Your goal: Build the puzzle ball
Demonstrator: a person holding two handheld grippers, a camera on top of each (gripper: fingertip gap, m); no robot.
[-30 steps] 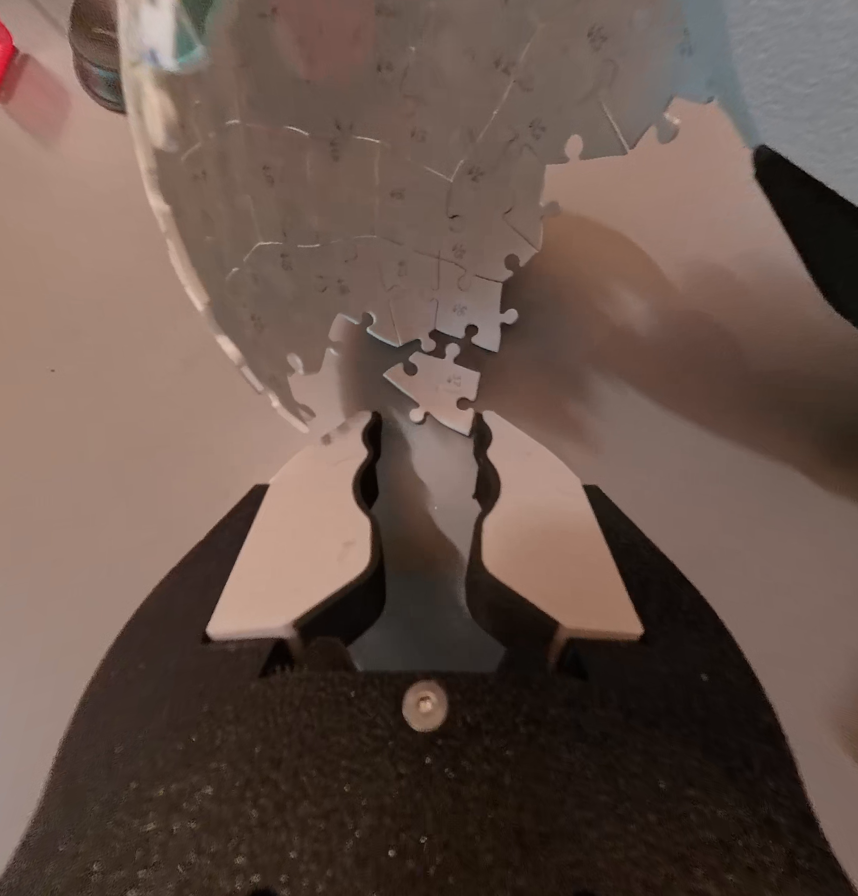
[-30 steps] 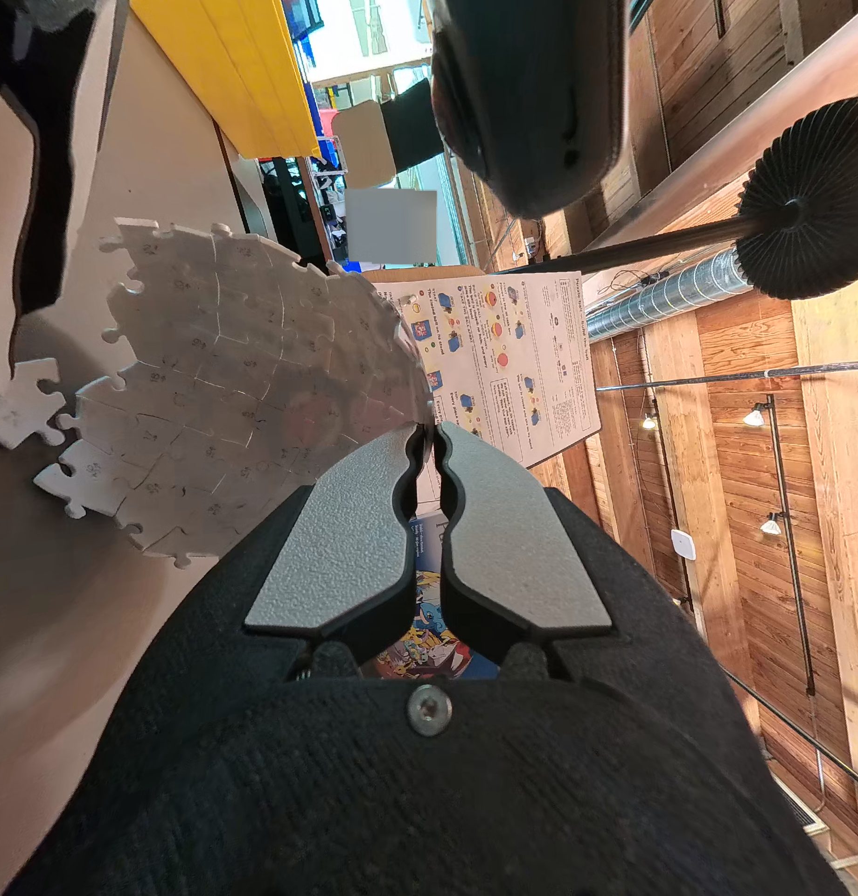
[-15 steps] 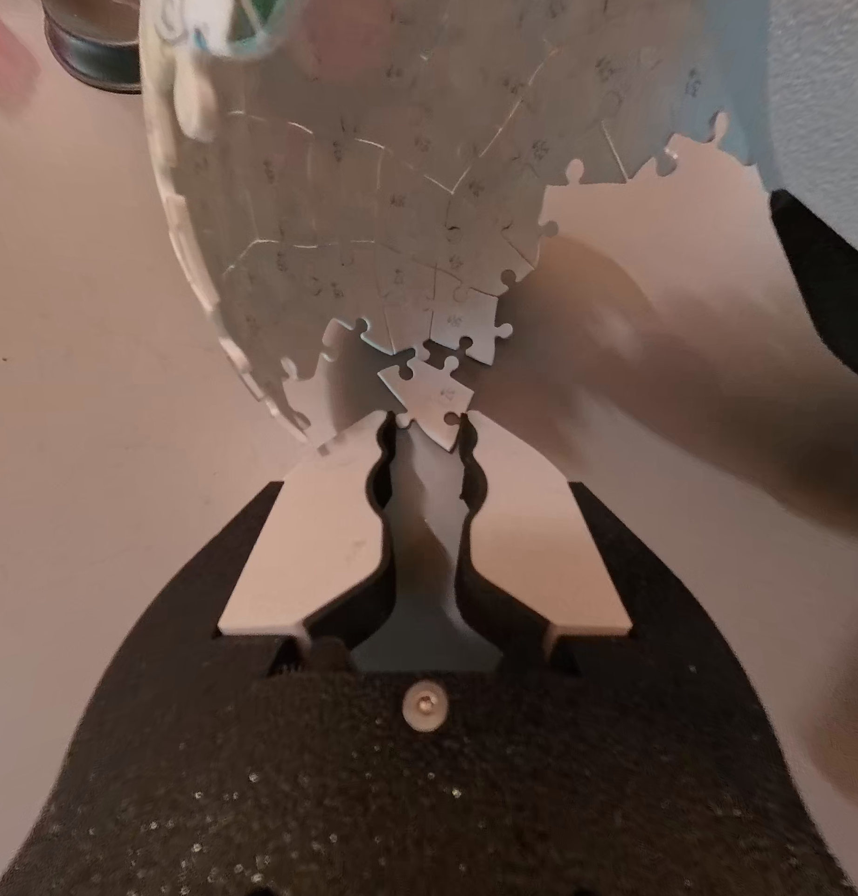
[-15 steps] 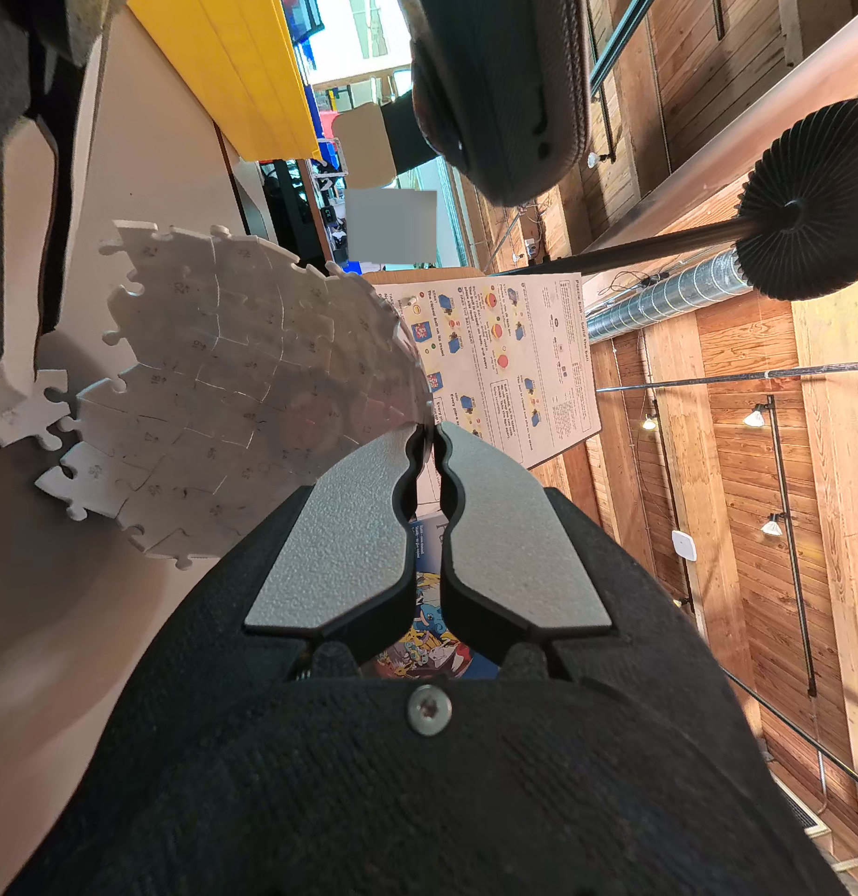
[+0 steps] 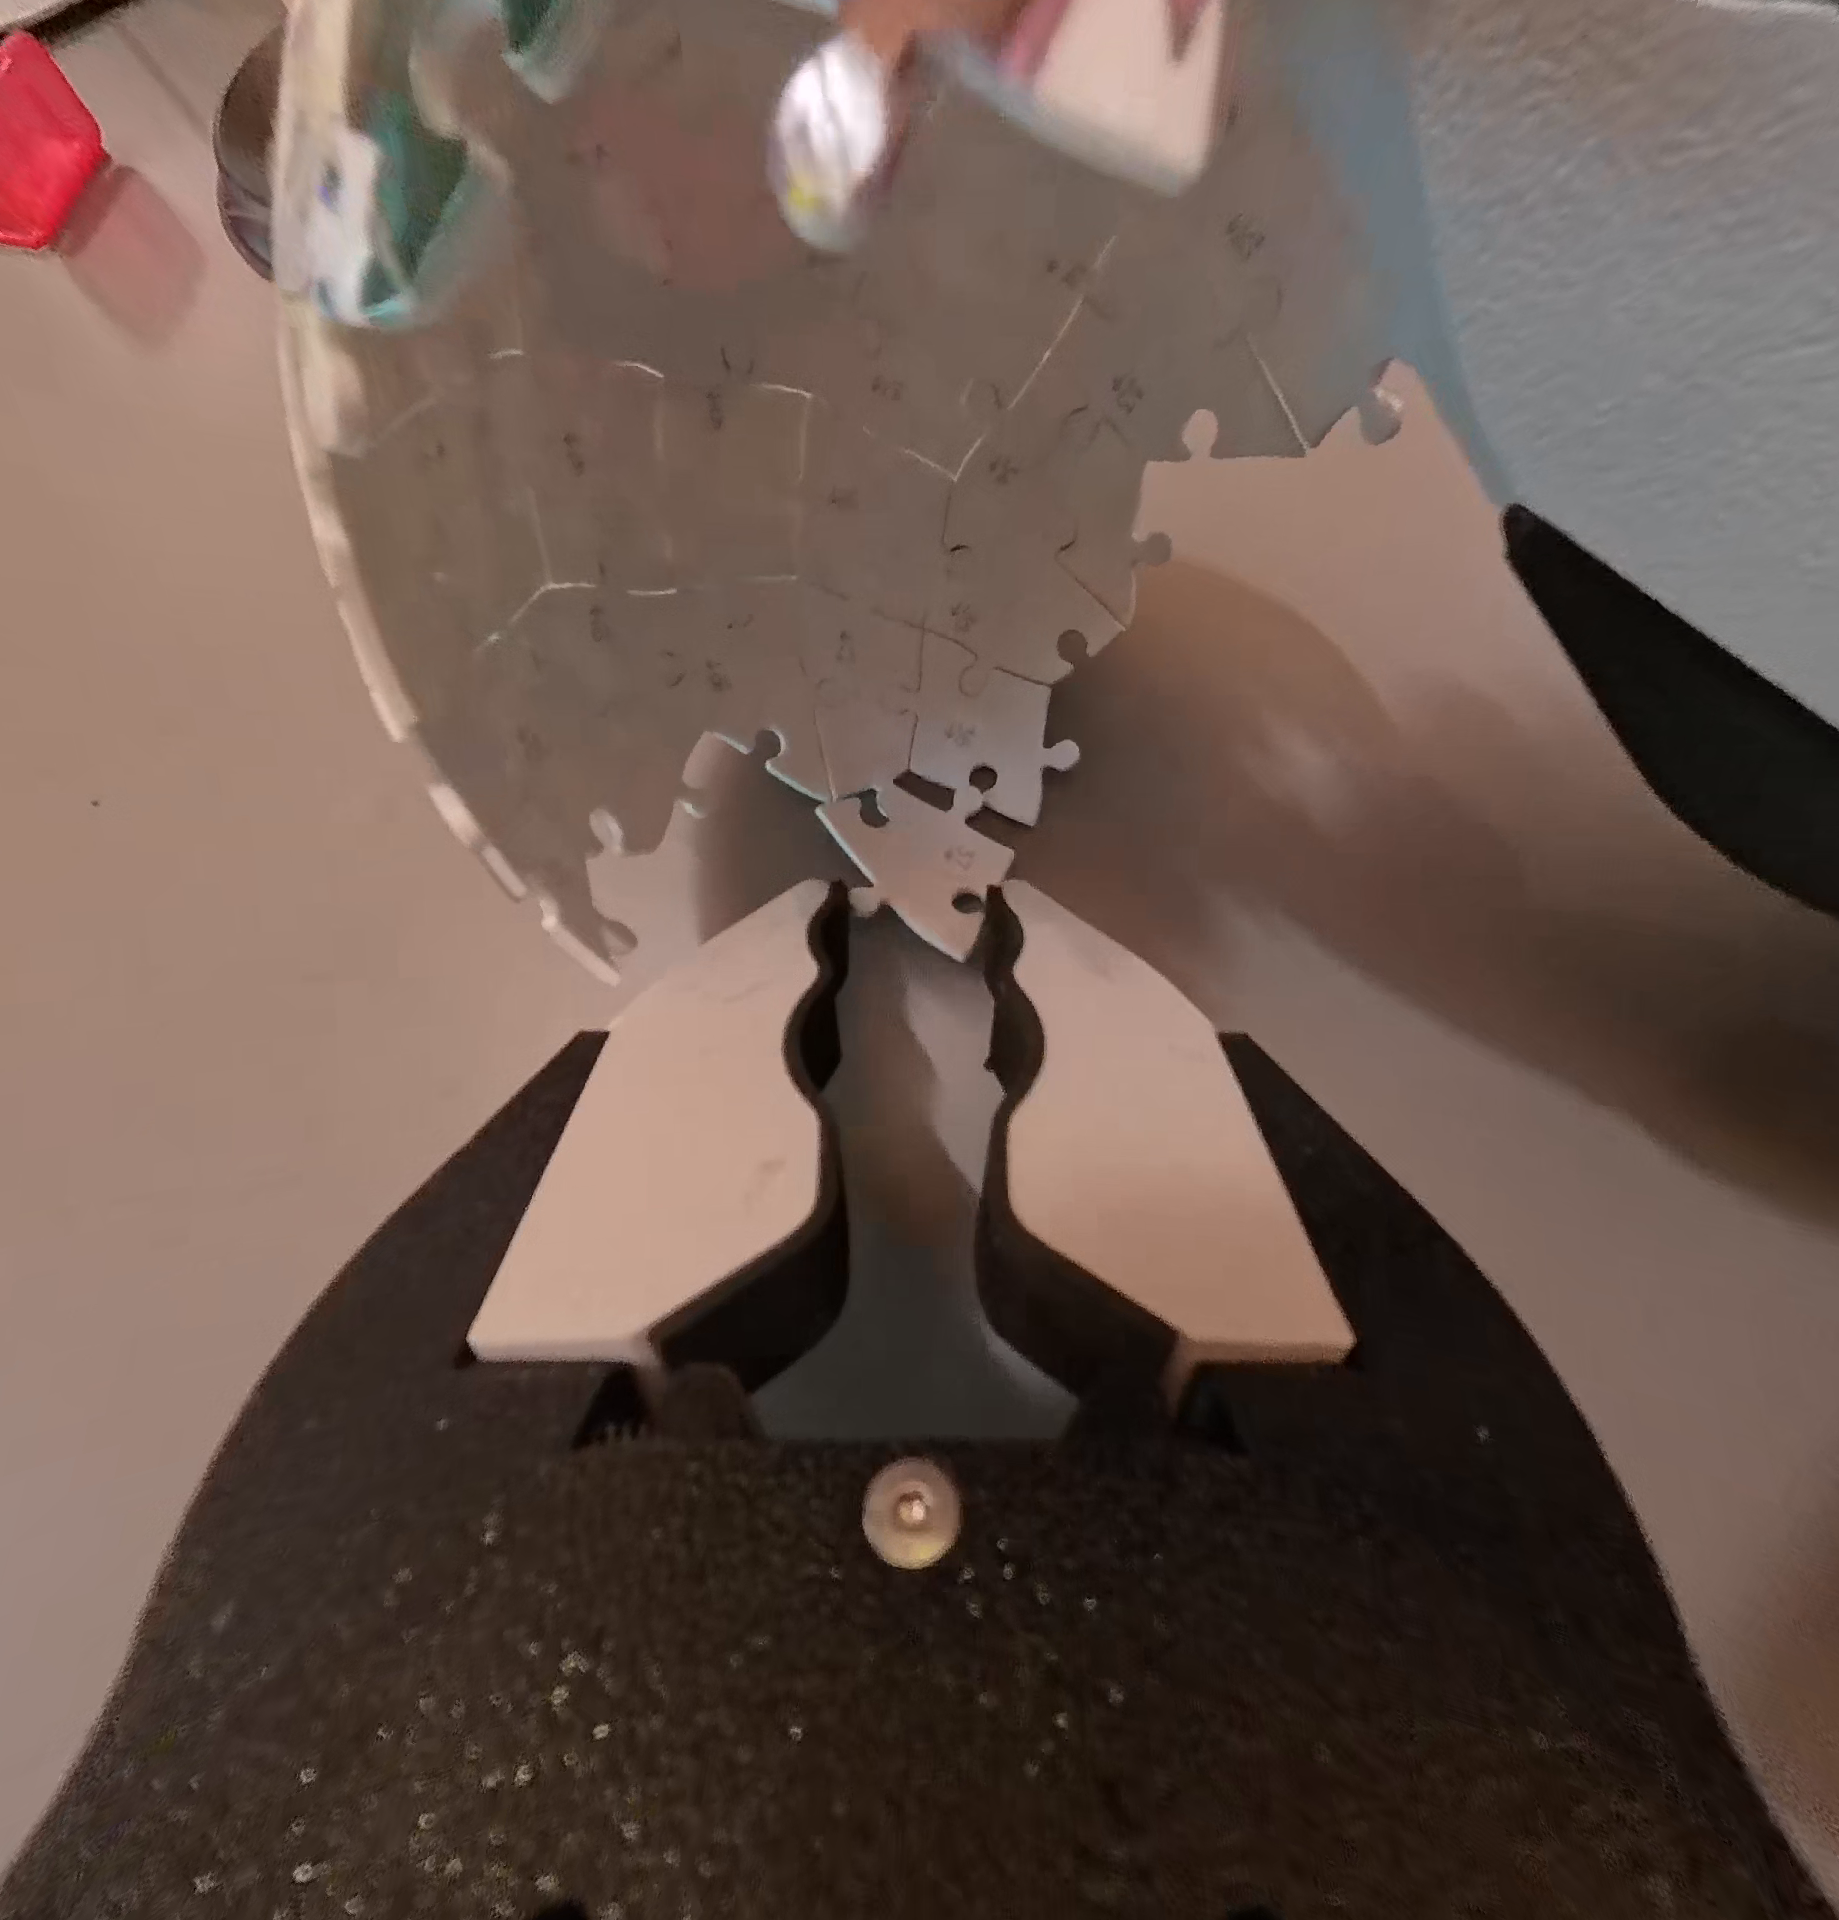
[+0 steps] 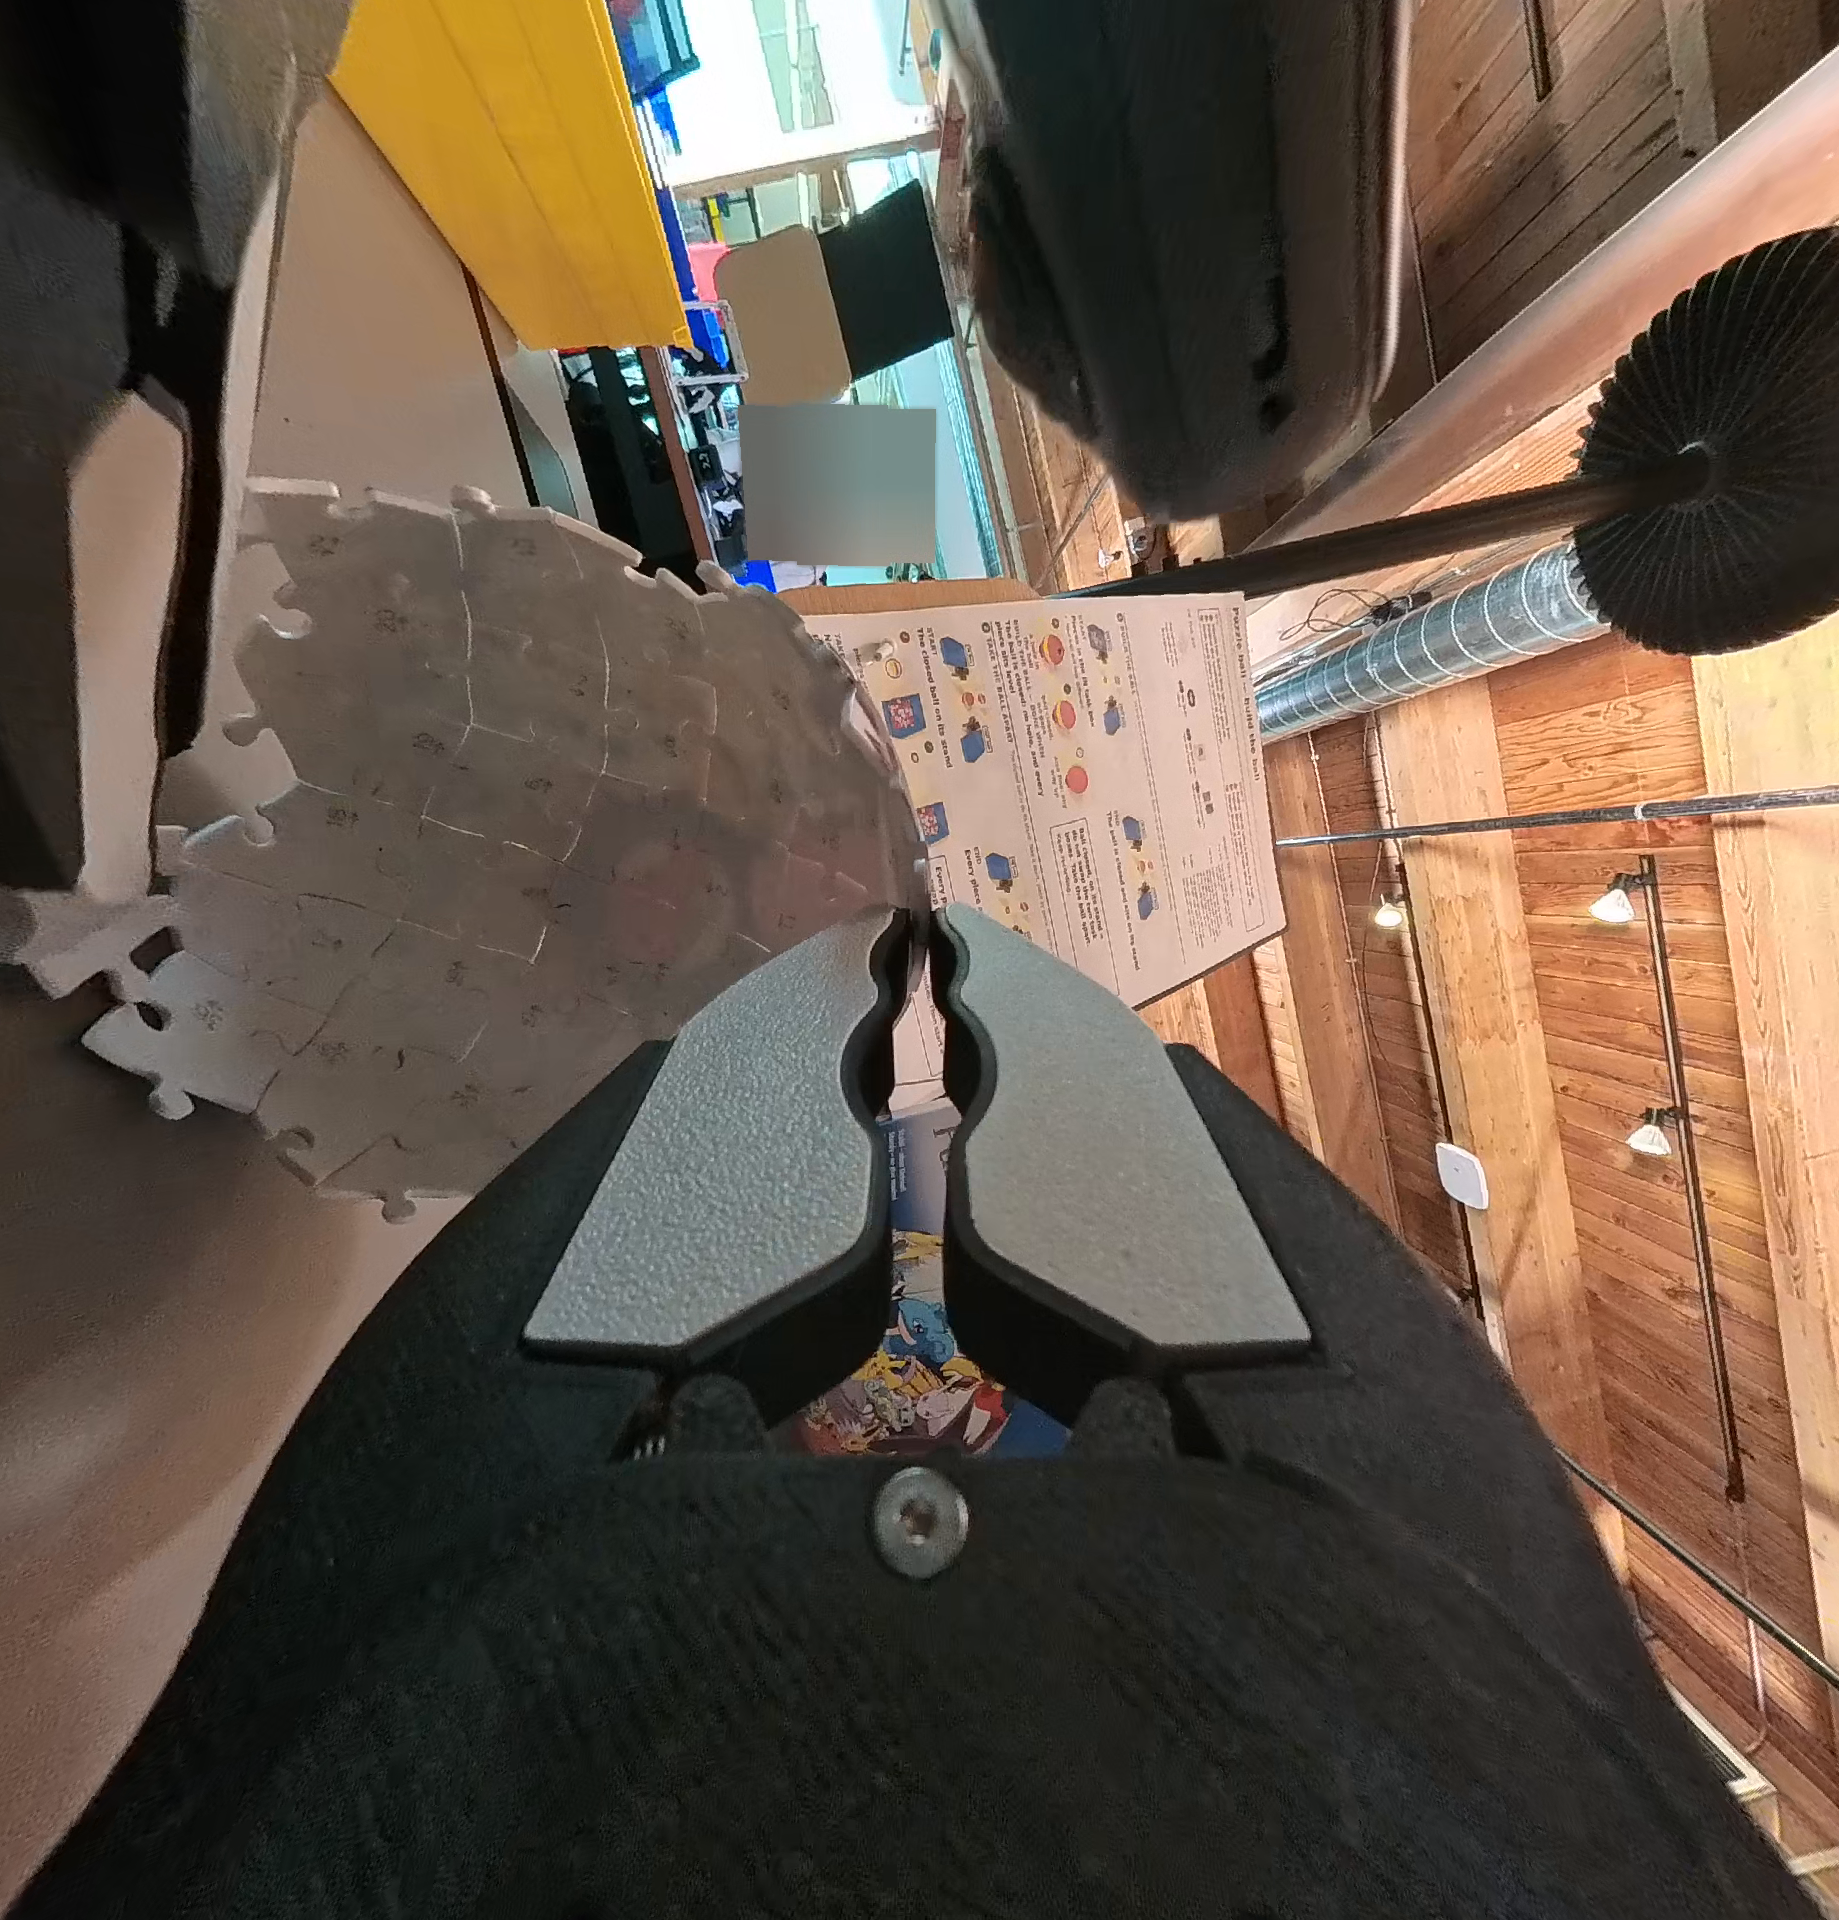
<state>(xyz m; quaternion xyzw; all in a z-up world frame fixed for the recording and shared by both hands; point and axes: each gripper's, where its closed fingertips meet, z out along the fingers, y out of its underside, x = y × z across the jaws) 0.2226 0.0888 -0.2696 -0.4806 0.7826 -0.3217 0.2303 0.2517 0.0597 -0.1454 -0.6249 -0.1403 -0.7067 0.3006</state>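
Note:
The half-built puzzle ball shell (image 5: 738, 499) is white and curved, with its inner side facing me. My left gripper (image 5: 920, 899) is shut on a loose white puzzle piece (image 5: 930, 862) and holds it against the shell's lower jagged edge. The piece's tabs touch the neighbouring pieces, with small gaps still showing. My right gripper (image 6: 920, 920) is shut on the shell's rim and holds the shell (image 6: 499, 831) up off the table. In the right wrist view the loose piece (image 6: 73, 935) meets the shell's left edge, under the left gripper's finger (image 6: 115, 644).
A beige table (image 5: 115, 935) lies below. A red block (image 5: 27, 187) and a dark round object (image 5: 240, 156) sit at its far left. An instruction sheet (image 6: 1102, 790) and a colourful puzzle box (image 6: 915, 1361) stand behind the shell. A yellow bin (image 6: 510, 156) is farther back. My hands' fingertips stand some 12 centimetres from each other.
My left gripper's fingers closed onto the loose piece and carried it up to the shell's edge. The right gripper kept its hold on the shell.

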